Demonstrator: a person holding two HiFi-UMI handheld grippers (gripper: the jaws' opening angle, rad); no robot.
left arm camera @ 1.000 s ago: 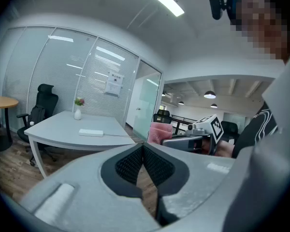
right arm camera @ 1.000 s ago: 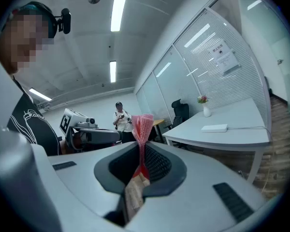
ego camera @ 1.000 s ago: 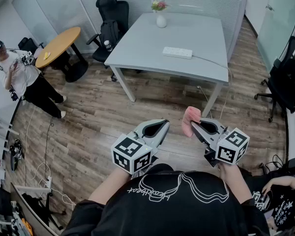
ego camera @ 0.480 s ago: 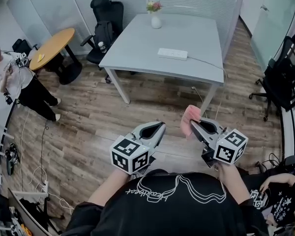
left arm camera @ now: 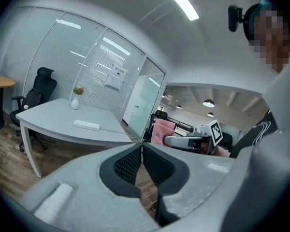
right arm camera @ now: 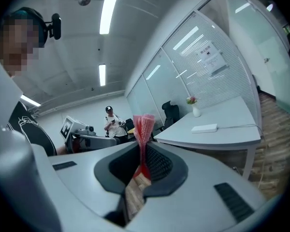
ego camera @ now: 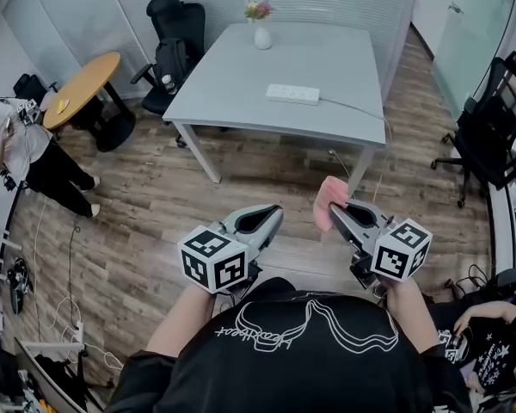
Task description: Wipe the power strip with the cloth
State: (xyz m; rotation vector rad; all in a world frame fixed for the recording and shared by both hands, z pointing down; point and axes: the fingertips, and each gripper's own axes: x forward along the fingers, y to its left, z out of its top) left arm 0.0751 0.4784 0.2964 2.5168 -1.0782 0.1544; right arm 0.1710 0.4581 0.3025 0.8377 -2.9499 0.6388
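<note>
The left gripper (ego camera: 273,211) is hanging with its jaws pressed together on nothing, while the right gripper (ego camera: 335,212) is pinching the pink cloth (ego camera: 328,196). Well beyond both, the power strip (ego camera: 293,94) is lying on the grey table (ego camera: 353,54).

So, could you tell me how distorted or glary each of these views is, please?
Head view: evenly lit, sharp, mild wide-angle bending at the edges; the power strip reads clearly. Left gripper view: strong fisheye with dark corners, a bright ceiling light. Right gripper view: same fisheye; the cloth is sharp in the jaws.
</note>
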